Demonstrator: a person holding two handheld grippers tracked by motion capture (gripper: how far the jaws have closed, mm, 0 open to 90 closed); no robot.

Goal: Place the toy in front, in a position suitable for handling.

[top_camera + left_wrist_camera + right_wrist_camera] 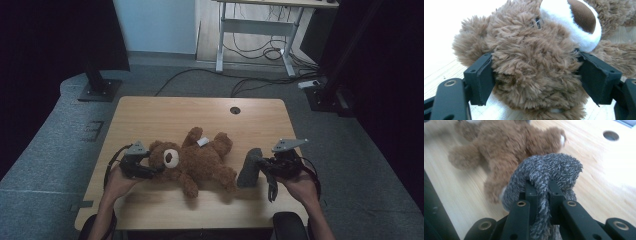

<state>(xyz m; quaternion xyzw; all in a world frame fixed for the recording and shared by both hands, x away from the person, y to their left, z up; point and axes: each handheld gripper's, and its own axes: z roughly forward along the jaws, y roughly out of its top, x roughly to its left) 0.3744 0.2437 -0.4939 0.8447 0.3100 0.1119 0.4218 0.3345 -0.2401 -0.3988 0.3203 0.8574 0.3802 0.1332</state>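
Holding the bear's head, lifting the grey cloth

Holding the teddy bear (192, 160) at its head, your left gripper (145, 167) stands wide, and both pads (482, 77) press into the fur on the two sides of the head. The bear lies on its back in the centre of the table (150, 112), its long axis going from the head at the left towards the legs at the lower right. Your right gripper (262, 167) is closed tight on the grey cloth (249, 167), which hangs just right of the bear's legs. I judge the legs are the nearest part for the cloth, so the right hand must go left.
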